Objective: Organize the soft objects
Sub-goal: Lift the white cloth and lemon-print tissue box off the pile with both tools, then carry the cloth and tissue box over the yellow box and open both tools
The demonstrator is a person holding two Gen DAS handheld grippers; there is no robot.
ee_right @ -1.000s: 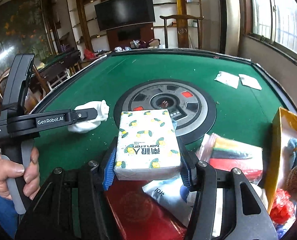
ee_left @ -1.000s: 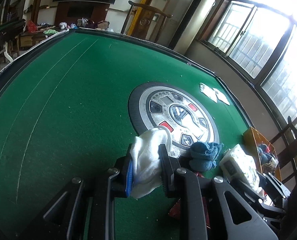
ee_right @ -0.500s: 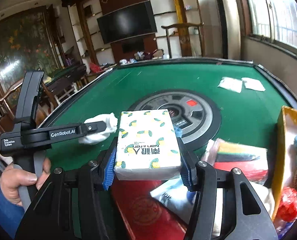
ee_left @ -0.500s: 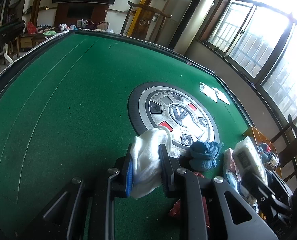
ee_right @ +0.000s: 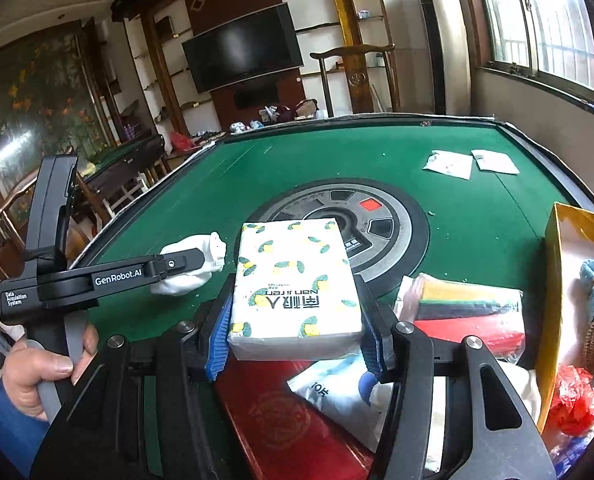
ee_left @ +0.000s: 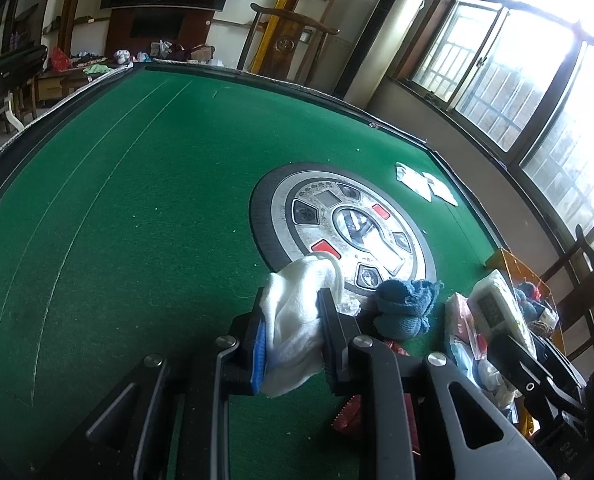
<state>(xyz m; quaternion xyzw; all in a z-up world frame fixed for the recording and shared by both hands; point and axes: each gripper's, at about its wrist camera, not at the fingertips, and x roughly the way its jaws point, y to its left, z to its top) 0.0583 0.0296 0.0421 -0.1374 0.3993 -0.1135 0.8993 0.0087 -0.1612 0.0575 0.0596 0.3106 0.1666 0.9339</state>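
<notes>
Left gripper [ee_left: 291, 336] unchanged over the last second: pinching the white cloth [ee_left: 297, 320] above the green felt [ee_left: 117, 220]. Right gripper [ee_right: 297, 328], clamped on the tissue pack [ee_right: 295, 276], has risen, seemingly toward the yellow box [ee_right: 553, 280]. Likely the pack gets stowed first, though its clearance above the clutter is unclear.

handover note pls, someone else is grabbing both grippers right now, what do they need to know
Left gripper: shut on the white cloth, low over the green table.
Right gripper: shut on the tissue pack, held above the table.
Blue knit item lies by the round centre panel; the colourful packet sits beside the yellow box, which already holds plush toys.
Left to do: place both held items, then the rest.
</notes>
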